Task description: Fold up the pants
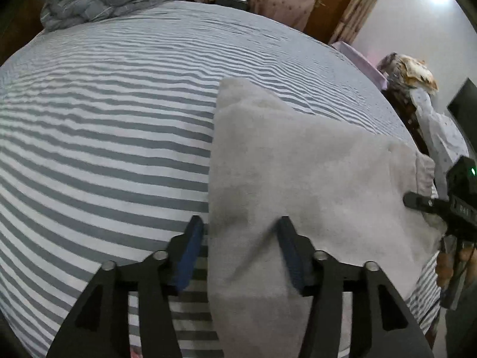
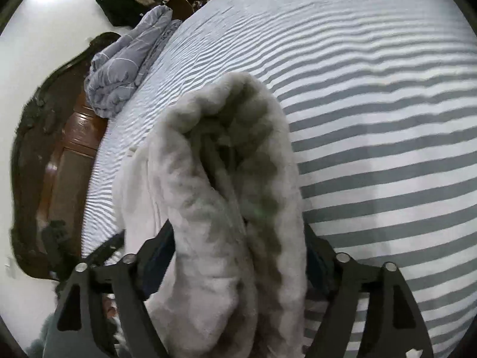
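Hiding the right claw [image 2: 238, 256] fingertips, bunched pants [image 2: 226, 179].

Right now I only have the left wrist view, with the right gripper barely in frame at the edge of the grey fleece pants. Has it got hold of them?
Observer: In the right wrist view the pants fill the whole gap of the right gripper, reaching both fingers. I cannot confirm a firm clamp.
Operator: One layer or several?
Observer: Several. The edge is doubled over, with darker pile showing inside the fold.
Operator: Anything else I can't see?
Observer: A carved dark headboard at the bed's end, by the folded quilt.
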